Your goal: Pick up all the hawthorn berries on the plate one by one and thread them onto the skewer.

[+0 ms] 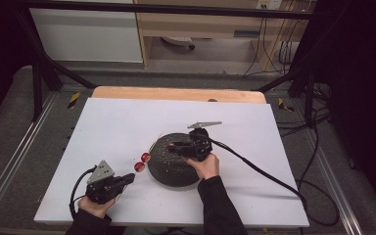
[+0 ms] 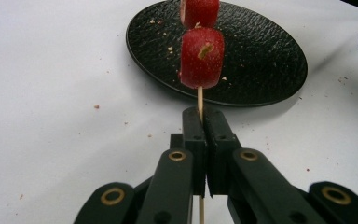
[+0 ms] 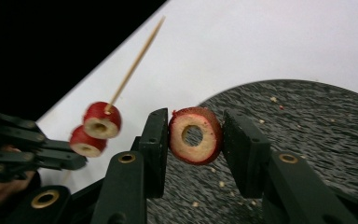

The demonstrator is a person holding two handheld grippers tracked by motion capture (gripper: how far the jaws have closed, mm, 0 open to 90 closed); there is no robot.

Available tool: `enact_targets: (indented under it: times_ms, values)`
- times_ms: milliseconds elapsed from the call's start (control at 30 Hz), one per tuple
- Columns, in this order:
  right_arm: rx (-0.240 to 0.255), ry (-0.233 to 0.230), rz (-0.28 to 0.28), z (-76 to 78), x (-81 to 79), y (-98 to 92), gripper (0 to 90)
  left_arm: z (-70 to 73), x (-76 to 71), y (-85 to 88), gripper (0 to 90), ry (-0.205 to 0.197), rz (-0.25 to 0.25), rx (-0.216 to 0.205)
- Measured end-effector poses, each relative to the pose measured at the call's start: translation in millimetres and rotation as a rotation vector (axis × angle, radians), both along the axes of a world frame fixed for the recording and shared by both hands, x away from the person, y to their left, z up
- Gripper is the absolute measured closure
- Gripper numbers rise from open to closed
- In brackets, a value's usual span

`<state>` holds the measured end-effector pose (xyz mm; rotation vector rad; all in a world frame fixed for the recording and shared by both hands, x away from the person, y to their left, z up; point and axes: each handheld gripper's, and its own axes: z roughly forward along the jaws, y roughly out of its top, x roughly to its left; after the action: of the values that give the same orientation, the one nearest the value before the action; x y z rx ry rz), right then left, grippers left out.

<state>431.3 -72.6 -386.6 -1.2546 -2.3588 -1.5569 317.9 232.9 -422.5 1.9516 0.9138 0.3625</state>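
- High view: the left gripper sits near the front-left of the white table sheet, pinching a thin wooden skewer with two red fruit slices threaded on it. The skewer's long axis runs diagonally, pointed tip away from the person and to the right, passing the left rim of the round black textured plate. The right gripper hangs over that plate, pointing left toward the skewer.
- Left gripper view: jaws pressed together on the skewer, which runs straight up the middle of the picture. The two slices sit one behind the other on the stick, in front of the crumb-speckled plate.
- Right gripper view: the right gripper clamps a red-skinned cored fruit ring by its edges, pale cut face and hole facing the camera, above the plate. Off to the left is the skewer, bare tip slanting up and to the right, with the two slices low on it, just beside the ring but apart.
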Motion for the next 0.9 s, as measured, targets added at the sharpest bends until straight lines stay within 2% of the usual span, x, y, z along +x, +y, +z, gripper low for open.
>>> enact_targets:
  times_ms: [300,533,900]
  values:
    - [0.189,-0.051,-0.074,-9.4,-20.1,-8.3,62.3,0.3,-1.5,-1.5,88.1,-0.003,-0.004,-0.006]
    - [0.293,-0.090,-0.135,-19.5,-34.3,-8.1,62.3,0.5,-2.2,-1.9,88.1,-0.006,-0.001,-0.017]
    - [0.365,-0.137,-0.213,-25.1,-41.6,-10.8,62.4,-0.3,-3.8,-5.0,88.0,-0.005,-0.007,-0.019]
